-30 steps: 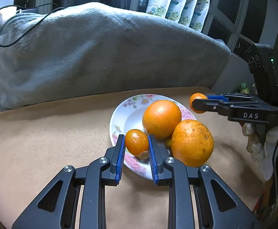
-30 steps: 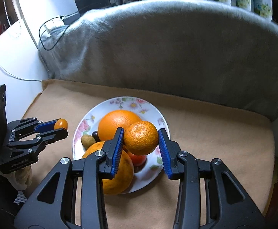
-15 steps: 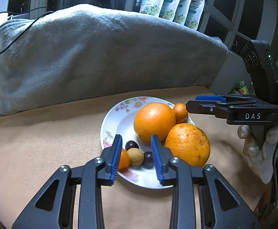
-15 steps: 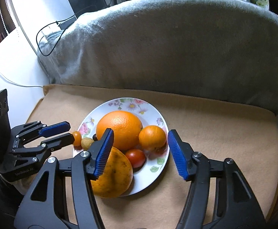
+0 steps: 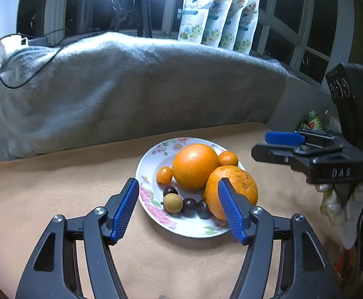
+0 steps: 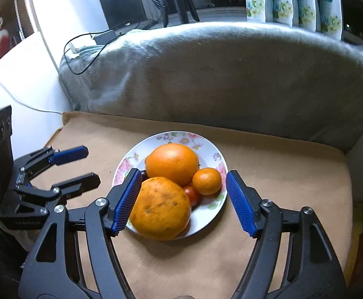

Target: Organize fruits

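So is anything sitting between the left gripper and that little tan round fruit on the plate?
Nothing visible blocks it. The left gripper, jaws opening and empty, looks straight at the tan fruit near the plate's front rim, dark berries beside it.

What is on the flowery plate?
The plate holds two big oranges, a mandarin, a kumquat, a tan longan, three dark berries and a tomato. The oranges hide whatever lies under them.
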Available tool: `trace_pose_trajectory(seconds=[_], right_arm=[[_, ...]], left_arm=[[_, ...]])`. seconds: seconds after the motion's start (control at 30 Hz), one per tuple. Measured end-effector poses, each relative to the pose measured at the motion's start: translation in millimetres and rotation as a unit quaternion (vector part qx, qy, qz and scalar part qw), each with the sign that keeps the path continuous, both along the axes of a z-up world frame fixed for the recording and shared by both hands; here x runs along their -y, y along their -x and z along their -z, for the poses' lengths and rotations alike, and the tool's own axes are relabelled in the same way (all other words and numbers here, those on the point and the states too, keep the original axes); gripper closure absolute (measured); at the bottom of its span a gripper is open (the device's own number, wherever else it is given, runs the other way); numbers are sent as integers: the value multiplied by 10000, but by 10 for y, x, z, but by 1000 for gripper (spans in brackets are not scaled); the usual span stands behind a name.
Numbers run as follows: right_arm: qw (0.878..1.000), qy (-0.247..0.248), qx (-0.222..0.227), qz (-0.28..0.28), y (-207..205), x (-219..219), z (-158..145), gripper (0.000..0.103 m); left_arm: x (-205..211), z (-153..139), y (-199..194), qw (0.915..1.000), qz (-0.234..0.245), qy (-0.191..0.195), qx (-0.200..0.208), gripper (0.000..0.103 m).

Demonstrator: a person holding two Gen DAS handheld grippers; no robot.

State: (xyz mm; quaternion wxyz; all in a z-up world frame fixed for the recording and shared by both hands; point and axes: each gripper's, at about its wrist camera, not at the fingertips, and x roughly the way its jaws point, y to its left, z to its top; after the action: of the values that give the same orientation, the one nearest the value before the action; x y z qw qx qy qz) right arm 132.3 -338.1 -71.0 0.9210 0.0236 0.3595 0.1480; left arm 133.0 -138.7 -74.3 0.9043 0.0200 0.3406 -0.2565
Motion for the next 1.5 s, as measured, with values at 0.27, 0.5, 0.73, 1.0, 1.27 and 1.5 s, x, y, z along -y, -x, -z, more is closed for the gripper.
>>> trace_pose_trajectory(seconds=[0.27, 0.5, 0.73, 1.0, 1.27, 1.5], right_arm=[[9974, 98, 546, 460, 449, -60, -142, 10], [9865, 331, 1050, 1211, 831, -115, -268, 6], [9753, 558, 1202, 1770, 1008, -139, -313, 6], [9645, 734, 1413, 2106, 1190, -213, -380, 6], [9612, 819, 1531, 2144, 1318, -303, -423, 6], [9613, 853, 1565, 2099, 1356, -357, -435, 6]], left_arm=[[-95, -154, 228, 9996, -134, 19, 241, 27], [-214, -234, 431, 9986, -363, 31, 390, 22], [-309, -278, 590, 9972, -556, -9, 505, 22], [-446, -307, 705, 9961, -719, 24, 519, 22], [-508, -322, 802, 9953, -769, -18, 593, 21], [-572, -382, 882, 9939, -826, 2, 724, 21]])
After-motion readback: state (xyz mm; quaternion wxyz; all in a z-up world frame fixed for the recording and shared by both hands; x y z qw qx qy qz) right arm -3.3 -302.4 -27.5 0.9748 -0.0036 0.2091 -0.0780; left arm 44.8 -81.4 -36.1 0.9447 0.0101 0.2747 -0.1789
